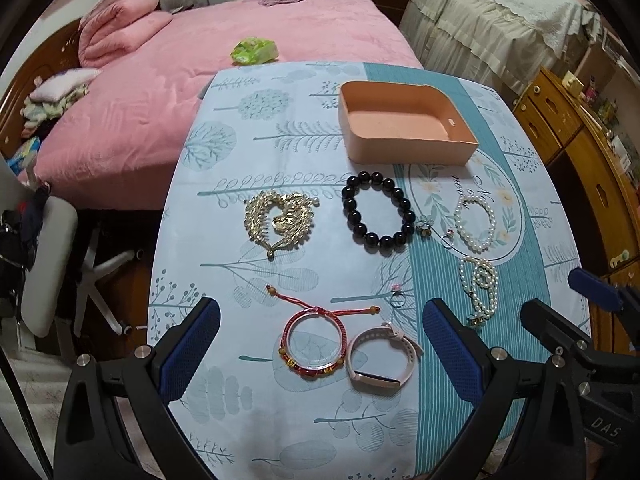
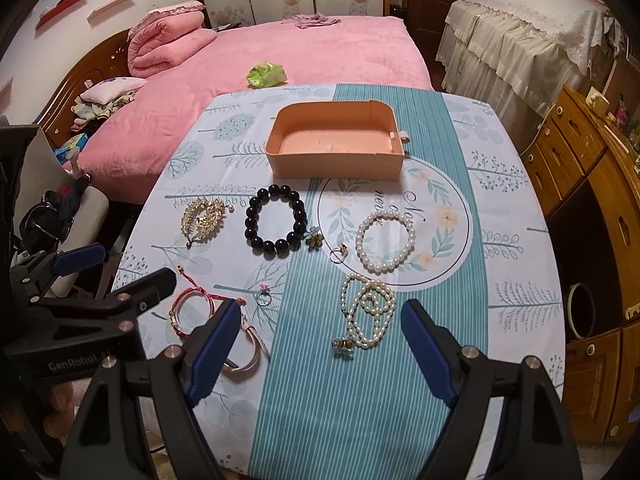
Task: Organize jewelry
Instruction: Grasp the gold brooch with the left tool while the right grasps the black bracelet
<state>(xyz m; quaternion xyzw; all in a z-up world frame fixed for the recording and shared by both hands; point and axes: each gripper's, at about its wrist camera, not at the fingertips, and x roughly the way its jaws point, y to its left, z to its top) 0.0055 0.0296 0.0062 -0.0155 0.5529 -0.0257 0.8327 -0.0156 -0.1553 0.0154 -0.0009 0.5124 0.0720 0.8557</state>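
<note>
An empty peach box [image 1: 404, 126] [image 2: 334, 148] stands at the table's far side. Before it lie a gold leaf brooch [image 1: 278, 220] [image 2: 203, 216], a black bead bracelet [image 1: 378, 212] [image 2: 276, 222], a pearl bracelet [image 1: 475, 220] [image 2: 385, 242], a pearl necklace [image 1: 480, 284] [image 2: 368, 310], a red cord bangle [image 1: 316, 340] [image 2: 188, 312], a pink watch band [image 1: 380, 360] [image 2: 244, 346] and small rings [image 1: 398, 296] [image 2: 264, 296]. My left gripper [image 1: 320, 344] is open above the bangle and band. My right gripper [image 2: 320, 336] is open, near the necklace.
The table has a blue patterned cloth [image 1: 280, 152] [image 2: 500, 240]. A pink bed [image 1: 240, 40] [image 2: 320, 48] lies behind it, a wooden dresser [image 1: 580, 152] [image 2: 592, 200] to the right, a chair [image 1: 52, 264] to the left.
</note>
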